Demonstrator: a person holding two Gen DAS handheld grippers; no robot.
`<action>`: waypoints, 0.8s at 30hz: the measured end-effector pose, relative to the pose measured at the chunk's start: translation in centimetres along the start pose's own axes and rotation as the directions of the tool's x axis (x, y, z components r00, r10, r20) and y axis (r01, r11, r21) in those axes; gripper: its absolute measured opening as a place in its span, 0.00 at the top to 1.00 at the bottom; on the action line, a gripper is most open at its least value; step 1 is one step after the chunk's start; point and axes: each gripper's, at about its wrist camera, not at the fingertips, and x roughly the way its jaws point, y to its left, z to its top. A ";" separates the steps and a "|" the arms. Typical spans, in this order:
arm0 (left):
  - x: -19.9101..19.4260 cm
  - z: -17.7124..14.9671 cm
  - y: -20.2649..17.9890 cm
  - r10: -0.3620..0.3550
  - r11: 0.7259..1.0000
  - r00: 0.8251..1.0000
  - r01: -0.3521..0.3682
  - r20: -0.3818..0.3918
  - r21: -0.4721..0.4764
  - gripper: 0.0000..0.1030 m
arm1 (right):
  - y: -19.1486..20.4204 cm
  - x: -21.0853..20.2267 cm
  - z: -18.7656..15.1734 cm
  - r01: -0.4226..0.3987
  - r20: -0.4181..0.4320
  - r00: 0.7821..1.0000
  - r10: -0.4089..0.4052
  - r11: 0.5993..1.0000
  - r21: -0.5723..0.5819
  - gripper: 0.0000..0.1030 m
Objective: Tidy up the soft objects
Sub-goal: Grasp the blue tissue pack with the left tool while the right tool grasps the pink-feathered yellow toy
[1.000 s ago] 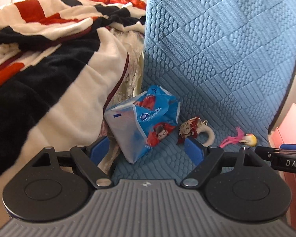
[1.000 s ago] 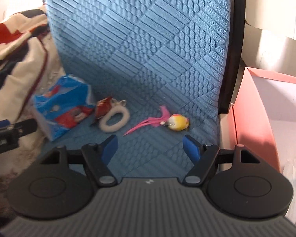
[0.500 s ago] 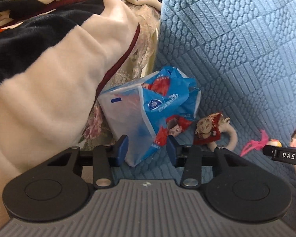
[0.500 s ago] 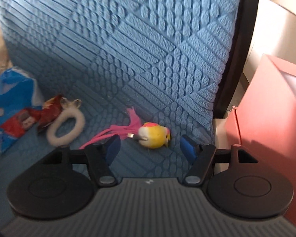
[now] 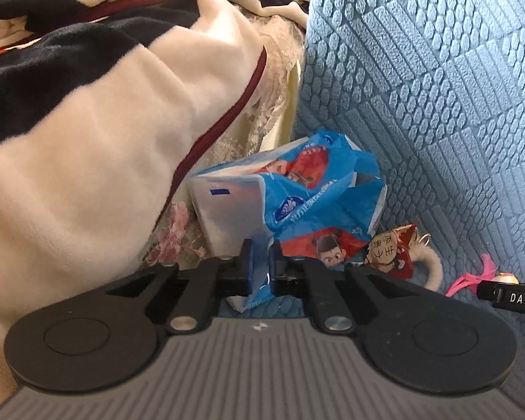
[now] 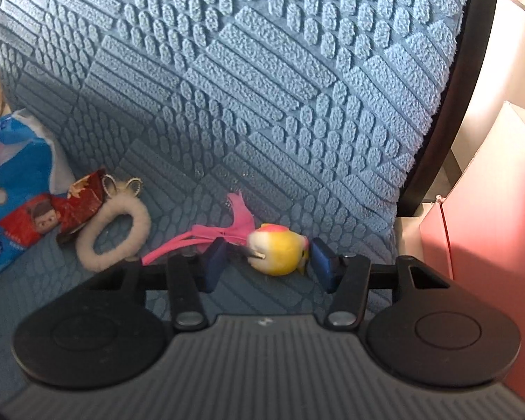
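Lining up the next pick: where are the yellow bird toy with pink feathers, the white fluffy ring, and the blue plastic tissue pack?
Yellow bird toy with pink feathers (image 6: 280, 253): right wrist view, round body.
White fluffy ring (image 6: 141, 218): right wrist view, right side of loop.
Blue plastic tissue pack (image 5: 297, 203): left wrist view, printed front.

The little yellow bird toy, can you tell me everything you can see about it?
The yellow bird toy is small, round and soft-looking, with a pinkish-white head end and pink feathers trailing left as a tail. It lies on its side on the textured blue cushion. It sits between the blue pads of the right hand-held gripper, whose jaws are closing; the right pad looks at its beak, the left pad apart.
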 end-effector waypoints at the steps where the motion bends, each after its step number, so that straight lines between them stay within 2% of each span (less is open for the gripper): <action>1: -0.2 0.0 0.1 -0.005 1.000 1.000 0.005 0.001 -0.002 0.92 | 0.0 -0.2 0.0 -0.002 0.001 1.000 0.002 1.000 -0.002 0.47; 17: -5.7 0.1 0.2 -0.076 0.996 0.997 0.077 0.031 -0.047 0.94 | 0.9 -6.2 -0.3 -0.027 0.051 0.998 0.028 0.999 -0.019 0.47; 21: -7.2 -0.3 0.6 -0.085 0.994 0.996 0.086 0.024 -0.068 0.94 | -0.2 -7.5 -0.7 -0.028 0.055 0.998 0.029 0.999 -0.014 0.47; 22: -7.5 -0.4 0.7 -0.087 0.993 0.996 0.089 0.021 -0.075 0.94 | -0.4 -7.9 -0.9 -0.029 0.055 0.998 0.030 1.000 -0.011 0.55; 24: -8.0 -0.6 1.0 -0.093 0.992 0.996 0.094 0.017 -0.083 0.95 | -0.7 -8.7 -1.1 -0.043 0.049 0.998 0.043 0.999 0.000 0.54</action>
